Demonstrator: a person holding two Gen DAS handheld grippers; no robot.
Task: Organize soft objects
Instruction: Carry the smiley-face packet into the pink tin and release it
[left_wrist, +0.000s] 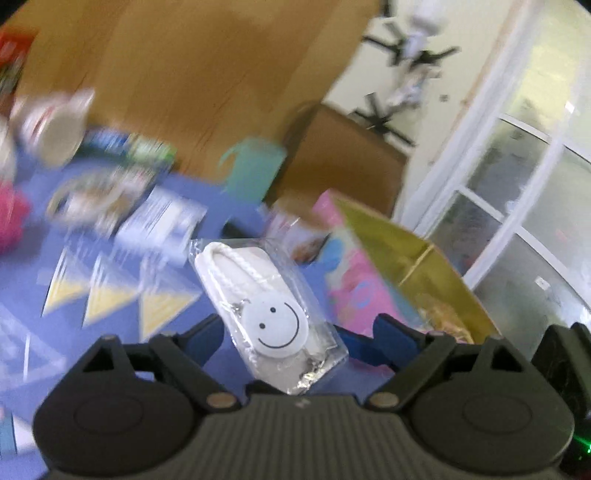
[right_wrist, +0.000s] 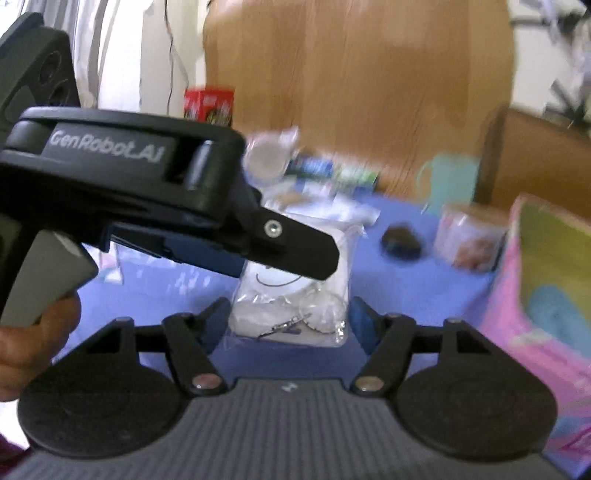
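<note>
Because the blue cloth (left_wrist: 207, 184) is crowded and both views blur, the likeliest slip is the smiley pouch (left_wrist: 271, 314) sliding out of reach or being pinched only by its wrapper. That cloth looks soft and matte, printed with pale yellow triangles. To the right stands a pink box (left_wrist: 349, 280) with a shiny gold flap, stiff and flat-sided; a mint cup (left_wrist: 255, 166) sits behind. The pouch, a glossy clear sleeve over a white padded piece with a braided loop and a round smiley disc (a small metal clasp near its lower edge), lies between the spread jaws of the left gripper (left_wrist: 295, 336). Likewise the right gripper (right_wrist: 291, 317) is spread around it, pads apart from the plastic.
</note>
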